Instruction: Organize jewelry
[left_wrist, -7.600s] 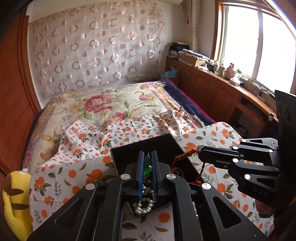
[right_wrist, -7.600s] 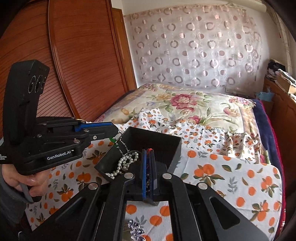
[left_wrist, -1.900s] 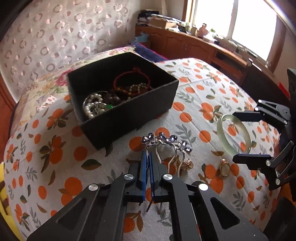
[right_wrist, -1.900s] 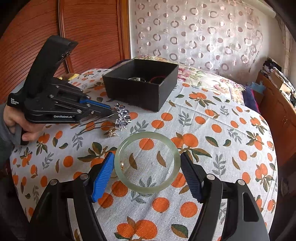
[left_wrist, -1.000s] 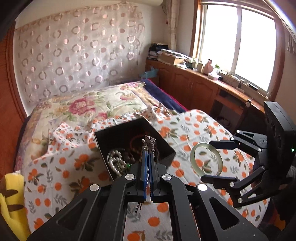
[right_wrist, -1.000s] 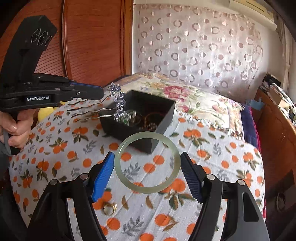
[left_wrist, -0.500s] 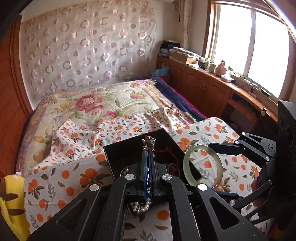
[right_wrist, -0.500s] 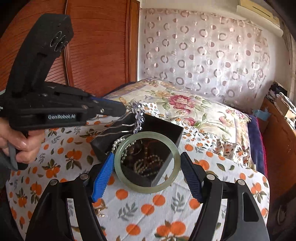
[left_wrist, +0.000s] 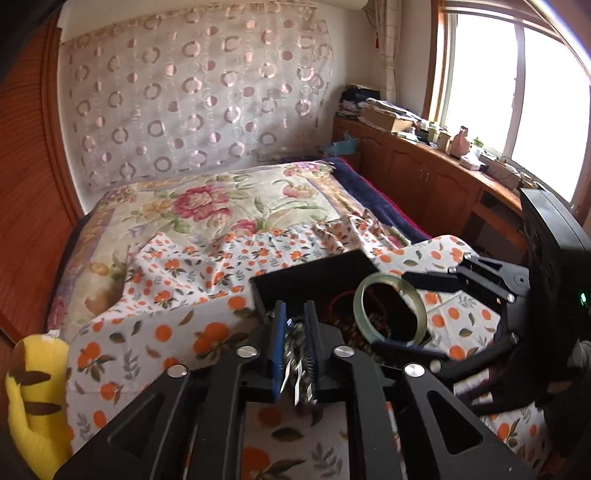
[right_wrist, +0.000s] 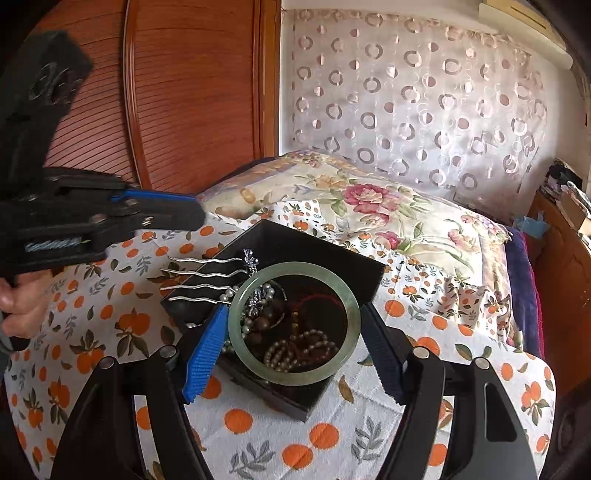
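Left wrist view: the left tool (left_wrist: 295, 339) stands slightly spread, a blurred silver hair comb (left_wrist: 300, 363) loose between its pads. Beyond sits the black square jewelry box (left_wrist: 314, 280) on the orange-print cloth (left_wrist: 155, 332).

Right wrist view: the right tool (right_wrist: 293, 341) pinches the pale green jade bangle (right_wrist: 293, 323) above the box, over its beads and pearls. The wavy-pronged comb lies across the box's left rim, apart from the left tool.

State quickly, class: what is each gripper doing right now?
Left gripper: open, empty; the silver hair comb lies across the black box rim.
Right gripper: shut on the jade bangle, over the box.
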